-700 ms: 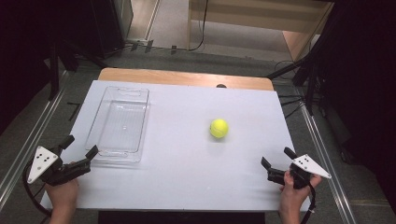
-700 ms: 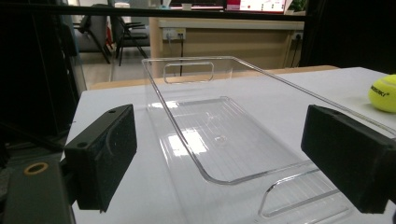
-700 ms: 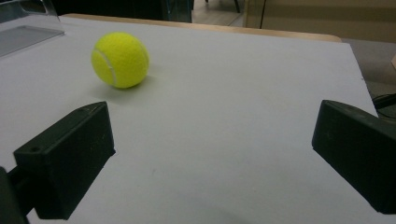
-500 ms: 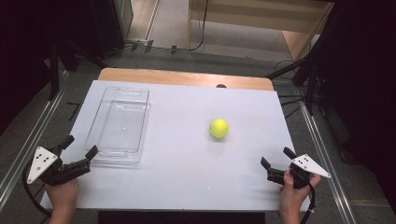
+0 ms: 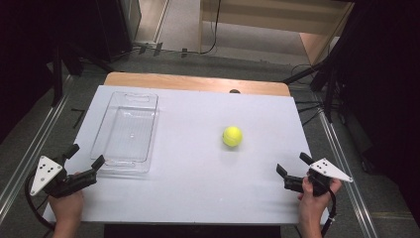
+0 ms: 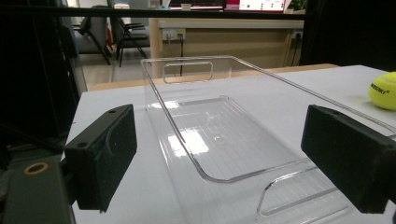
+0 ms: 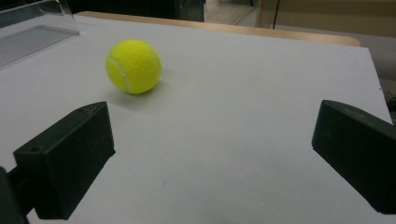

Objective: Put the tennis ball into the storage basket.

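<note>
A yellow tennis ball (image 5: pixel 232 136) lies on the white table (image 5: pixel 198 178), right of centre. A clear plastic tray (image 5: pixel 126 131) stands empty on the left half of the table. My left gripper (image 5: pixel 86 157) rests at the near left corner, open, its jaws just short of the tray's near end. In the left gripper view the tray (image 6: pixel 224 126) stretches away between the jaws and the ball (image 6: pixel 384 90) peeks in at the right edge. My right gripper (image 5: pixel 292 164) sits at the near right, open and empty. In the right gripper view the ball (image 7: pixel 134 66) lies ahead, to the left.
A wooden strip (image 5: pixel 198 82) edges the far side of the table. Metal rails (image 5: pixel 29 148) run along both sides on the floor. Black stands and cables (image 5: pixel 327 84) crowd the far right; a wooden cabinet (image 5: pixel 277 25) is beyond.
</note>
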